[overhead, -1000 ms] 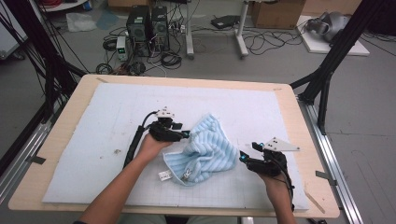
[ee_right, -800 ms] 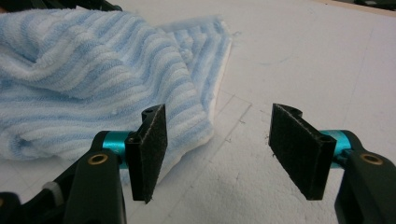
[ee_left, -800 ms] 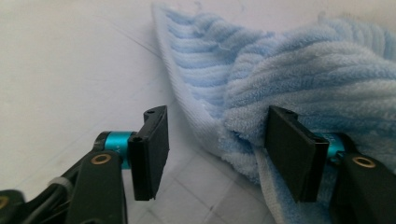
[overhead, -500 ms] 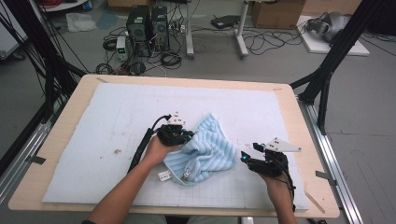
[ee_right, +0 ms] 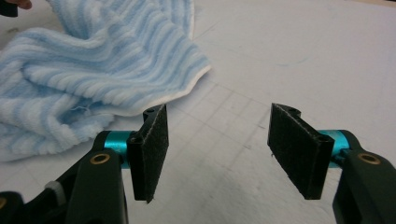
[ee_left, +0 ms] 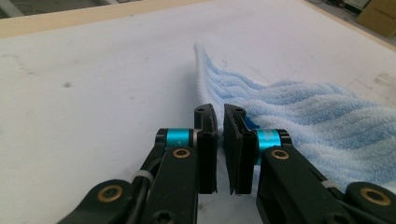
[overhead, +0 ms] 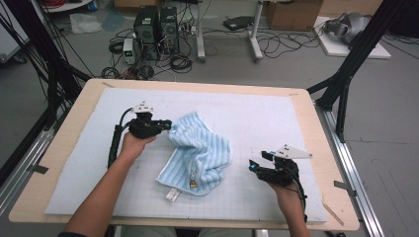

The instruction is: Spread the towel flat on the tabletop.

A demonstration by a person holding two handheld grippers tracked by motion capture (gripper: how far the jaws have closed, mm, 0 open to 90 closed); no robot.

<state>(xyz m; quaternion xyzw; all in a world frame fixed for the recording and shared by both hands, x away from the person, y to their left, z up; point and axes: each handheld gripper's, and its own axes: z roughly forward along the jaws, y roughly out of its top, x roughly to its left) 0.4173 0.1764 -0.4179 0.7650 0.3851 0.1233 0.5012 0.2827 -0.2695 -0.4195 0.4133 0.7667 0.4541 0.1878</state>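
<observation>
The towel (overhead: 200,153), blue-striped and rumpled, lies near the middle of the white mat (overhead: 257,118) on the bench (overhead: 306,106), its label corner toward the person's side. The left hand-held gripper (overhead: 168,125) sits at the towel's upper left edge; its jaws have just been closing and now stand almost together, with a thin gap between the pads. In the left gripper view the towel's white hem runs up just beyond the jaw tips, and whether any cloth is pinched cannot be told. The right hand-held gripper (overhead: 253,165) rests well apart from the towel's right edge, jaws wide with nothing between them. Bare mat stretches behind the towel and to both sides, up to the bench's wooden rim.
</observation>
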